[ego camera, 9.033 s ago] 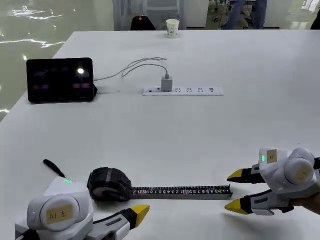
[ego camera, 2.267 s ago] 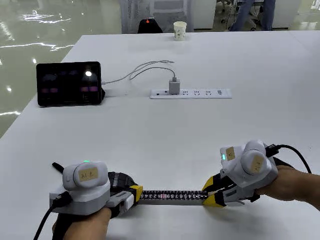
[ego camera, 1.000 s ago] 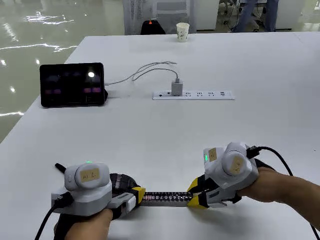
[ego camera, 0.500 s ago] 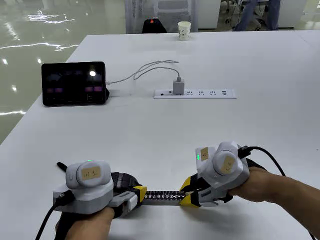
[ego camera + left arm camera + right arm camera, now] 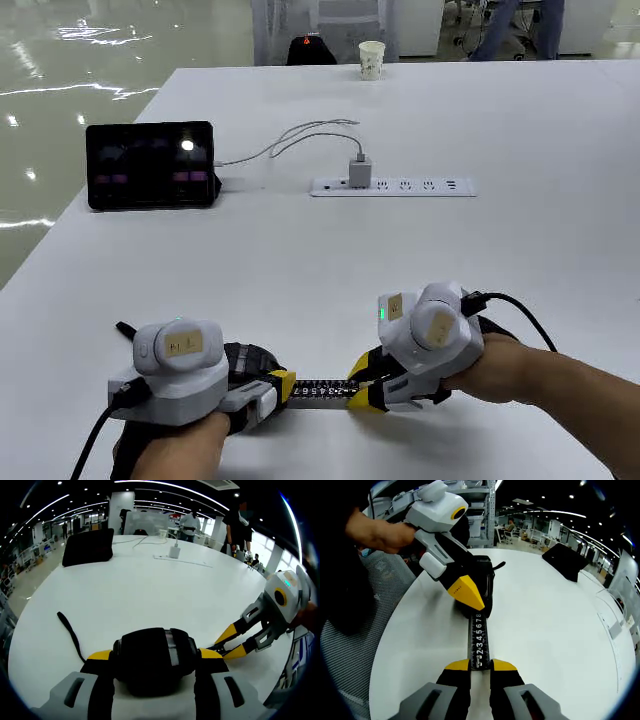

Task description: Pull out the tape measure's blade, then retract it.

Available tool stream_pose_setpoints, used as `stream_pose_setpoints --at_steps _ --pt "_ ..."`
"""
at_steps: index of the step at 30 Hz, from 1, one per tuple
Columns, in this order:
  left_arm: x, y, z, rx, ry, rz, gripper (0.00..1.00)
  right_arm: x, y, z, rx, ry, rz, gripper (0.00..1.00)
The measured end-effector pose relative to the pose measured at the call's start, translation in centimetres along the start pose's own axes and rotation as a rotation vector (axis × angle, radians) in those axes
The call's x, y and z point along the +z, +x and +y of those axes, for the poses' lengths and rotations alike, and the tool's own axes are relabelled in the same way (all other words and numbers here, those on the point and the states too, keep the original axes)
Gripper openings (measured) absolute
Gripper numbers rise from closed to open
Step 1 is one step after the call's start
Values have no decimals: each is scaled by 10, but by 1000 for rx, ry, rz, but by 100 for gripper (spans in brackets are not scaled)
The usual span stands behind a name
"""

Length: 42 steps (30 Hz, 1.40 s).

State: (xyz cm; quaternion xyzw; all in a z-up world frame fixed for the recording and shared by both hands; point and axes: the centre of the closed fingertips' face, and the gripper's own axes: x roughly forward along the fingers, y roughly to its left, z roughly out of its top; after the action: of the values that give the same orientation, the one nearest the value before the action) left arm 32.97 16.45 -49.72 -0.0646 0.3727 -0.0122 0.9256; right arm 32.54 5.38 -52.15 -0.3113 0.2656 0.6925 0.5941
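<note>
The black tape measure case [image 5: 155,657] sits between the yellow fingertips of my left gripper [image 5: 155,655], which is shut on it; in the head view this pair is at the table's near edge, left gripper [image 5: 262,376] around the case [image 5: 245,362]. A short length of numbered blade [image 5: 479,637] runs from the case [image 5: 481,587] to my right gripper [image 5: 480,666], which is shut on the blade's end. In the head view the right gripper [image 5: 358,384] is close to the case, with only a short piece of blade [image 5: 320,388] between them. The case's black wrist strap [image 5: 70,636] trails left on the table.
A dark tablet [image 5: 152,164] stands at the left. A white power strip [image 5: 395,186] with a charger and cable [image 5: 300,130] lies mid-table, and a paper cup [image 5: 372,59] stands at the far edge. The white table [image 5: 480,250] is bare between these and the grippers.
My right gripper has moved left toward the case with the blade's end in it, and the exposed blade has grown shorter. The left gripper has stayed on the case.
</note>
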Motion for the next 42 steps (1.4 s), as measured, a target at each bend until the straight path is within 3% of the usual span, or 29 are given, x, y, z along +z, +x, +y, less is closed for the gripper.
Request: stream_pose_setpoints --at_steps 42 --pt "-1 0 0 -17 -17 7 60 43 38 1 11 -14 -67 11"
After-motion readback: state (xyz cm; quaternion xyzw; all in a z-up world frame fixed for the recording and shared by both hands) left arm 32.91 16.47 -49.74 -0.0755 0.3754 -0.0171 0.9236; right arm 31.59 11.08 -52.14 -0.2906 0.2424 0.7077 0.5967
